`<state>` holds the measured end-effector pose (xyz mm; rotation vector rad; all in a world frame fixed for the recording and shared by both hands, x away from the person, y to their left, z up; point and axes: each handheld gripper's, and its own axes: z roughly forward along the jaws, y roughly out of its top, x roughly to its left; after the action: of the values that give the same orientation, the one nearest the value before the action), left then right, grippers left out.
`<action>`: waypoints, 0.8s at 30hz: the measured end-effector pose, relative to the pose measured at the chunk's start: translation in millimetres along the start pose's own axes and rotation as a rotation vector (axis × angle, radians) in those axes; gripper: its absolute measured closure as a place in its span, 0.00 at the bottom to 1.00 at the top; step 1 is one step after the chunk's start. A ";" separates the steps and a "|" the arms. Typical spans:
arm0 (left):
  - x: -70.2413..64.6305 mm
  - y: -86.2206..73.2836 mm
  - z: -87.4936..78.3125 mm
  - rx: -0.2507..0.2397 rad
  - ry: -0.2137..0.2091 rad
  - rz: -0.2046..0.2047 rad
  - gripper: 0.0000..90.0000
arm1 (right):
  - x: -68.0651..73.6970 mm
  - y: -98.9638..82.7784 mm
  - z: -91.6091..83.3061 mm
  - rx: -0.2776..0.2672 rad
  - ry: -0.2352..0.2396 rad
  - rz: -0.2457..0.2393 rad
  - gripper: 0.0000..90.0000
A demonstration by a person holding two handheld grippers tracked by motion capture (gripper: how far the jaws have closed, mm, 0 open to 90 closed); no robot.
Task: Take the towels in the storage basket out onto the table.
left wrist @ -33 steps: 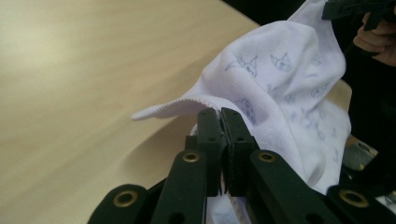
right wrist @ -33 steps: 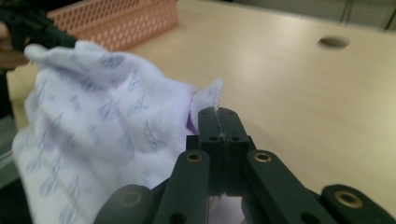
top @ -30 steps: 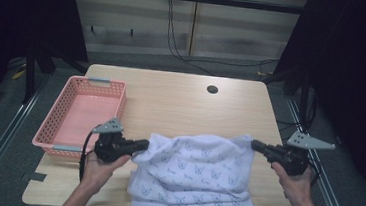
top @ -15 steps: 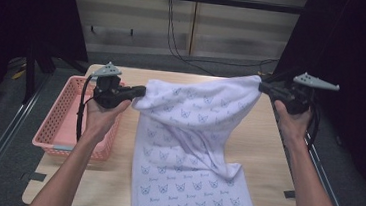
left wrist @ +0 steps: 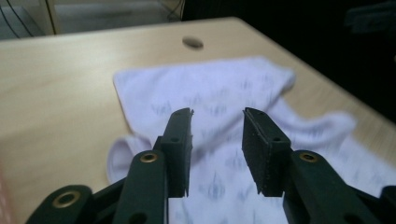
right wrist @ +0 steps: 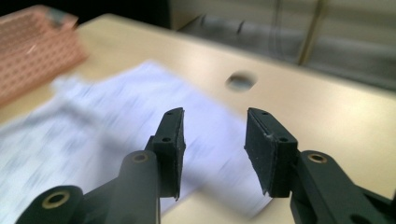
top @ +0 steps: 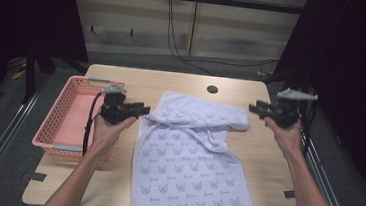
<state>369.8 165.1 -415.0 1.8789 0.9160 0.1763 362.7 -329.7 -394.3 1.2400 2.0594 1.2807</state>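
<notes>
A white cloth with a small blue cat-face print (top: 191, 159) lies spread on the wooden table (top: 138, 79), its far end folded over and its near end hanging past the front edge. My left gripper (top: 142, 111) hovers just off the cloth's far left corner; its jaws have just been opening and hold nothing. In the left gripper view the gripper (left wrist: 217, 116) stands open above the cloth (left wrist: 219, 88). My right gripper (top: 253, 109) is beside the cloth's far right corner, its jaws also just opened and empty. From the right gripper view, the gripper (right wrist: 214, 116) points over the blurred cloth (right wrist: 116, 121).
A pink plastic basket (top: 62, 117) sits at the table's left edge, beside my left hand. A dark round hole (top: 212, 89) marks the table's far side. Bare wood lies right of the cloth. Black curtains and cables hang behind the table.
Both grippers held the cloth's corners raised half a second ago. Now the cloth lies dropped on the table and both grippers have opened and lowered toward me.
</notes>
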 end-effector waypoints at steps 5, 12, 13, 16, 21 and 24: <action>-26.3 -35.7 -3.7 0.083 -0.059 0.032 0.85 | 50.3 -61.3 -15.2 0.098 0.163 -0.038 0.74; -66.1 -54.2 10.7 0.126 -0.140 0.030 0.77 | 86.7 -106.8 -23.0 0.180 0.272 -0.068 0.75; -68.4 -60.9 14.7 0.147 -0.159 0.027 0.77 | 87.1 -109.9 -19.8 0.195 0.273 -0.067 0.74; -67.0 -80.3 26.5 0.242 -0.168 0.041 0.72 | 81.5 -118.9 -5.1 0.249 0.222 -0.097 0.68; -62.2 -90.3 31.7 0.290 -0.138 0.055 0.65 | 82.2 -129.1 0.8 0.316 0.153 -0.168 0.85; -63.9 -93.5 31.1 0.307 -0.129 0.079 0.63 | 87.2 -136.2 -15.0 0.347 0.202 -0.150 0.98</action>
<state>292.0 120.7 -491.0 2.1838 0.8160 -0.0419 243.1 -287.6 -495.8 1.1023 2.5502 1.0468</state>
